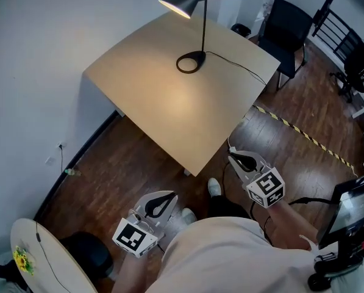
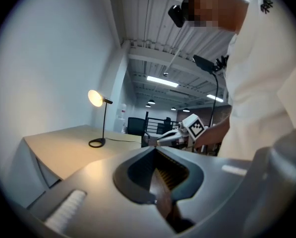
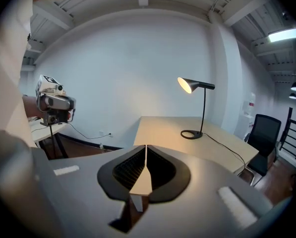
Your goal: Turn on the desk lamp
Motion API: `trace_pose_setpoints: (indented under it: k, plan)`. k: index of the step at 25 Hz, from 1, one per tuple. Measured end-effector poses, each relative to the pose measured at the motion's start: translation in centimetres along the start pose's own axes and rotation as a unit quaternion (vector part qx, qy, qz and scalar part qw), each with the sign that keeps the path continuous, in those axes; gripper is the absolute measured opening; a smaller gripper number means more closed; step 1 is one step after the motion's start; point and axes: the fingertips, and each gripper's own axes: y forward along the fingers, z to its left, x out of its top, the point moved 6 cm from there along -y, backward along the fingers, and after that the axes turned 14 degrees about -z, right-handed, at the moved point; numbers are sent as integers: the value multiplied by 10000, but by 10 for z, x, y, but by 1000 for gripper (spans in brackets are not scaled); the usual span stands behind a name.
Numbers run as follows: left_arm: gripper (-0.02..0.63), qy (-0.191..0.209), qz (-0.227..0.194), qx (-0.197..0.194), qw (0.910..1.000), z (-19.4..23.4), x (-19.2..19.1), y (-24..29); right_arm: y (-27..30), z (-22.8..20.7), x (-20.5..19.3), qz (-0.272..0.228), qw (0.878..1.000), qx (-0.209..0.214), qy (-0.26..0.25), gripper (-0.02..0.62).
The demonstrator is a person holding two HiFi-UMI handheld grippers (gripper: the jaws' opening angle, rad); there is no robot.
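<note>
A black desk lamp (image 1: 194,17) stands lit on the light wooden table (image 1: 169,102), its ring base (image 1: 191,61) near the far side and its shade (image 1: 183,5) glowing. The lamp (image 2: 99,118) also shows in the left gripper view, and the lamp (image 3: 196,108) in the right gripper view. Both grippers are held low in front of the person, well short of the table. My left gripper (image 1: 167,196) is shut and empty. My right gripper (image 1: 230,157) is shut and empty too, near the table's front corner.
The lamp's black cord (image 1: 242,67) runs off the table's right edge. A black chair (image 1: 288,26) stands behind the table's right side. Yellow-black tape (image 1: 303,134) crosses the wood floor. A round white table (image 1: 41,261) sits at bottom left, a monitor (image 1: 355,206) at right.
</note>
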Motion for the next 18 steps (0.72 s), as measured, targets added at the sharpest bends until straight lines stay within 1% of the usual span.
trace_pose_setpoints:
  k: [2, 4, 7, 9, 13, 18]
  plan:
    - [17, -23, -18, -132, 9999, -19, -3, -3, -25, 15, 8, -168, 9998, -46, 119, 5]
    - [17, 35, -21, -273, 9996, -35, -6, -4, -44, 27, 14, -368, 9989, -116, 258, 5]
    - [17, 112, 7, -439, 9990, -63, -11, -8, -73, 46, 14, -469, 9983, -154, 320, 5]
    - [17, 121, 19, -485, 9987, -82, -14, -9, -94, 53, 16, -536, 9979, -160, 317, 5]
    - [17, 174, 51, -564, 9982, -122, -21, -4, -148, 64, 20, -689, 9974, -136, 150, 5]
    - [17, 240, 74, -656, 9975, -194, -29, 2, -229, 81, 8, -860, 9960, -167, 185, 5]
